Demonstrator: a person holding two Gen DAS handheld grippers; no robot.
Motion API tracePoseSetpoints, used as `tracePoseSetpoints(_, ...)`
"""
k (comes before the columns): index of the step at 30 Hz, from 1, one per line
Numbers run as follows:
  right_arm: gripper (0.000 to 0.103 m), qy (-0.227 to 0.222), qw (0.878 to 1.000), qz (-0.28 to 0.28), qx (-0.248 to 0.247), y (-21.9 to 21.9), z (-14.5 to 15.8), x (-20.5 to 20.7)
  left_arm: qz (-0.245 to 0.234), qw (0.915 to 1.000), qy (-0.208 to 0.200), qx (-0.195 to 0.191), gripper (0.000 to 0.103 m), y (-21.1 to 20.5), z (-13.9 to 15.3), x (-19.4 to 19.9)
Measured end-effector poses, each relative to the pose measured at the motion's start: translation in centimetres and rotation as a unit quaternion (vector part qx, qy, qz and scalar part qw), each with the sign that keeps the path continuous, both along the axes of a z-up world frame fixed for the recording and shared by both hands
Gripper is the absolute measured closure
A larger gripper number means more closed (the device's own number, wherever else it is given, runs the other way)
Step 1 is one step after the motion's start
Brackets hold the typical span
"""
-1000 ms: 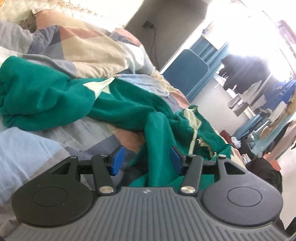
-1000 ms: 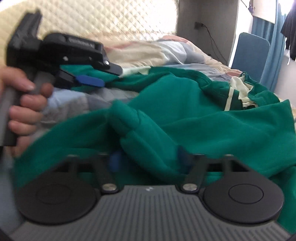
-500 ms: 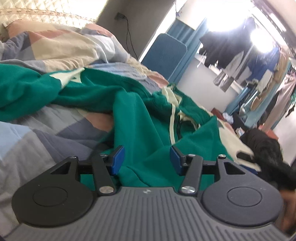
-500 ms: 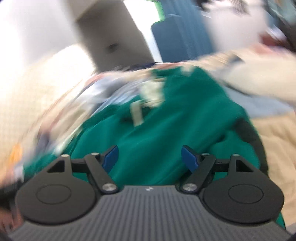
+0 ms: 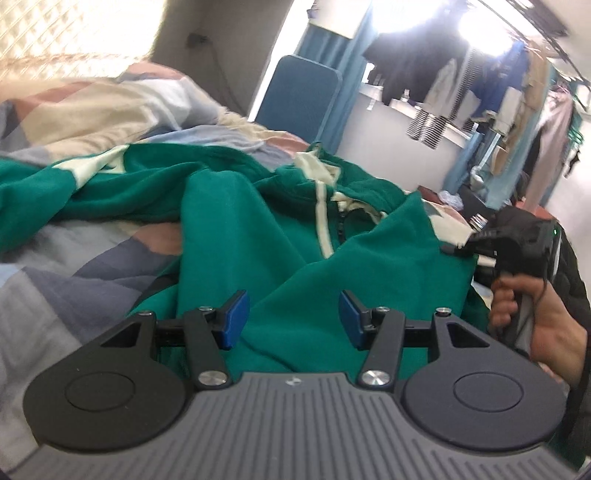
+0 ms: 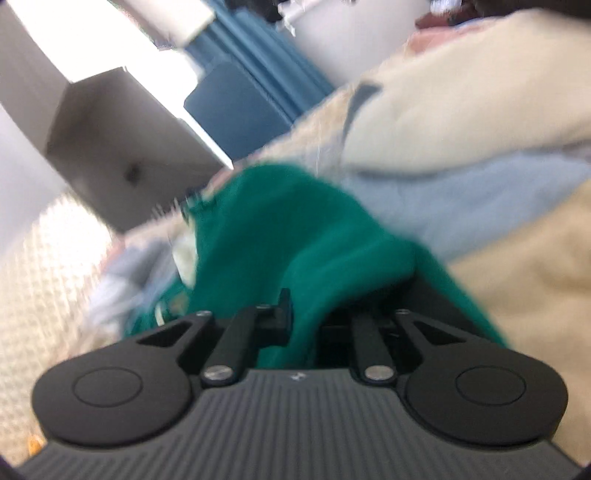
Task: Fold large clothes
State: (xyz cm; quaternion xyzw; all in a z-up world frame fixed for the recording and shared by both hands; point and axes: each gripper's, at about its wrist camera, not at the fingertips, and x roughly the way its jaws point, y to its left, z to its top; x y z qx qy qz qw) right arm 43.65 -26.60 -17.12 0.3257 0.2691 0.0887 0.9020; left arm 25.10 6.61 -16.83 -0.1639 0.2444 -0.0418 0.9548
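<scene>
A large green garment (image 5: 251, 221) with cream stripes lies crumpled across a patchwork bedspread (image 5: 74, 258). My left gripper (image 5: 291, 317) is open just above the green cloth, with nothing between its blue pads. My right gripper (image 6: 306, 325) is shut on a fold of the green garment (image 6: 280, 229); in the left wrist view it (image 5: 461, 247) holds the cloth's edge at the right, with a hand on its handle. The right wrist view is blurred.
A blue chair (image 5: 299, 96) stands past the bed by the grey wall. Hanging clothes (image 5: 480, 66) and a cluttered counter fill the far right. A quilted headboard (image 5: 55, 33) is at the far left. A cream and pale blue quilt (image 6: 461, 147) lies beside the garment.
My right gripper was open and has shut on the green cloth at its right edge. My left gripper has swung to the right, staying open over the garment.
</scene>
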Motion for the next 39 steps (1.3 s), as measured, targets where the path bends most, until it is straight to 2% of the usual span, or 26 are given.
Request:
tracePoseSetpoints(2,0.09,-0.023,1.0,-0.013,-0.014,-1.0,0.8,-0.1,-0.011,0.9999,-0.008,0.002,0.044,-0.6,0.1,0.1)
tracePoseSetpoints(6,0.09,-0.04,0.997,-0.058,-0.011,-4.3,1.1,0.0,-0.04,0.9991,-0.012,0.005,0.044,-1.9,-0.4,0.8)
tracePoseSetpoints(10,0.091,-0.02,0.995,-0.099,0.012,-7.2,-0.9,0.4,-0.057,0.9983,-0.007,0.003,0.044,-3.1,-0.8,1.1)
tracePoseSetpoints(15,0.091,-0.01,0.995,-0.102,-0.002,-7.3,-1.8,0.5,-0.061,0.9981,-0.015,0.003,0.044,-3.8,-0.8,1.1)
tracePoseSetpoints(19,0.086,-0.008,0.996,-0.089,-0.017,-6.3,-0.6,0.4,-0.06,0.998,-0.021,0.004,0.044,-3.9,-0.7,1.1)
tracePoseSetpoints(21,0.079,-0.005,0.996,-0.08,-0.031,-5.7,0.3,-0.1,-0.059,0.998,-0.023,0.006,0.044,-4.0,-0.7,1.2)
tracePoseSetpoints(23,0.05,-0.005,0.996,-0.071,-0.058,-4.8,1.2,-1.7,-0.06,0.9978,-0.026,0.008,0.044,-4.1,-0.6,1.2)
tracePoseSetpoints(24,0.047,-0.005,0.995,-0.066,-0.074,-4.4,1.7,-2.4,-0.062,0.9977,-0.027,0.009,0.044,-4.1,-0.5,1.1)
tracePoseSetpoints(28,0.046,-0.001,0.99,-0.045,-0.134,-2.9,3.8,-5.6,-0.07,0.9971,-0.029,0.008,0.044,-4.4,-0.2,0.9)
tracePoseSetpoints(32,0.046,-0.003,0.991,-0.028,-0.132,-1.0,5.7,-7.5,-0.077,0.9966,-0.027,0.012,0.044,-4.5,-0.1,0.6)
tracePoseSetpoints(36,0.046,-0.02,0.986,0.028,-0.162,3.3,6.6,-9.4,-0.078,0.9968,-0.016,0.011,0.044,-4.5,-0.4,0.7)
tracePoseSetpoints(39,0.047,-0.025,0.98,0.075,-0.185,6.5,6.1,-11.1,-0.078,0.9968,-0.004,0.017,0.045,-4.6,-0.8,1.3)
